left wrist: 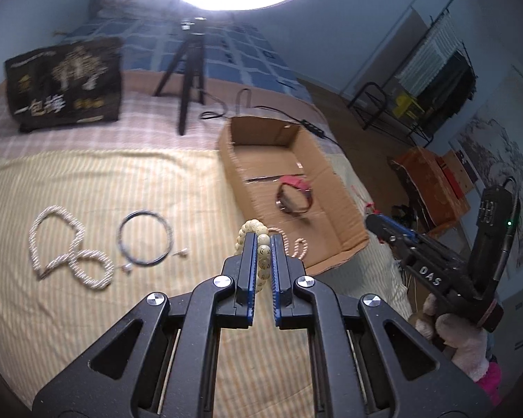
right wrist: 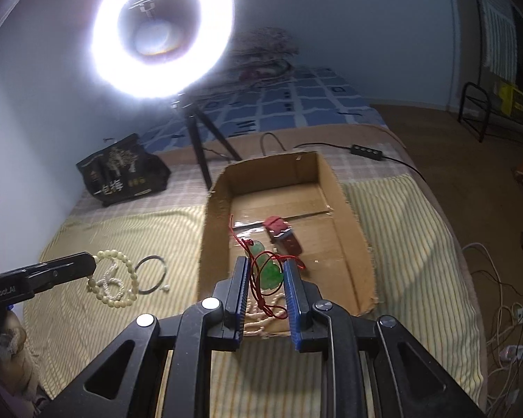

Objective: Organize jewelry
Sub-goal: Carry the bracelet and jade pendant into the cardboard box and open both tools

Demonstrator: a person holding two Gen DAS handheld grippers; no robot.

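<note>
Jaws of left gripper [left wrist: 263, 240] clamp cream bead bracelet [left wrist: 252, 230]; right gripper [right wrist: 266, 266] jaws clamp green pendant [right wrist: 270, 271].

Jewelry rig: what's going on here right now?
A person is sorting jewelry on a bed, one tool per hand. The left tool is shut on a cream bead bracelet. The right tool holds a green pendant on red cord over the cardboard box, where a red bracelet already lies. A white rope necklace and a dark bangle remain on the striped blanket.
</note>
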